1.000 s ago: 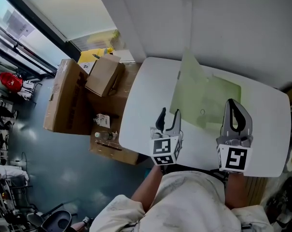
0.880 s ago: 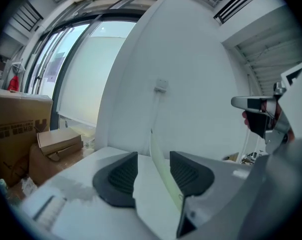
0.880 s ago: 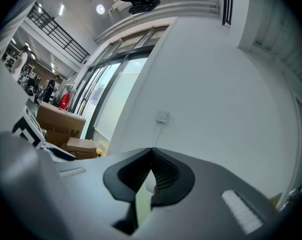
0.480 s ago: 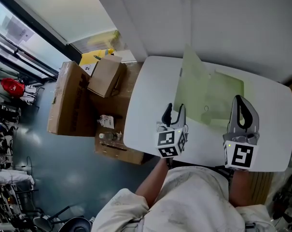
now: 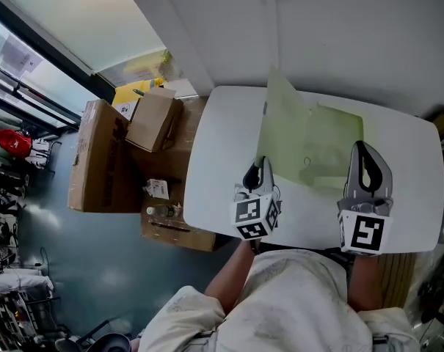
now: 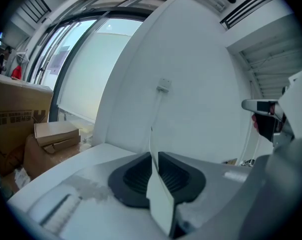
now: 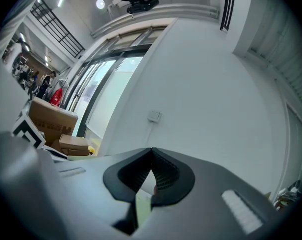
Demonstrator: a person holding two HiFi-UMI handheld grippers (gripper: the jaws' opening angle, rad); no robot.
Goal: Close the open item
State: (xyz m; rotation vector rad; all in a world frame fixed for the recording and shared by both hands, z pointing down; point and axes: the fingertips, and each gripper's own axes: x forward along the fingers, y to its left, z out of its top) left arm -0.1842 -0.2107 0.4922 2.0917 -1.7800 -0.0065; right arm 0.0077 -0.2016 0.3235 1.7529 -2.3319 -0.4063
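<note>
Green folder (image 5: 321, 145) lying open on my table (image 5: 218, 160).
Left gripper (image 5: 257, 166) fingers (image 6: 133, 176) closing on its raised cover (image 5: 280, 123); right gripper (image 5: 363, 152) clenched on the folder's edge.

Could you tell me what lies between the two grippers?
The folder: in the head view its flat leaf lies between the left gripper and right gripper. The left jaws are closing with its raised flap between them.
</note>
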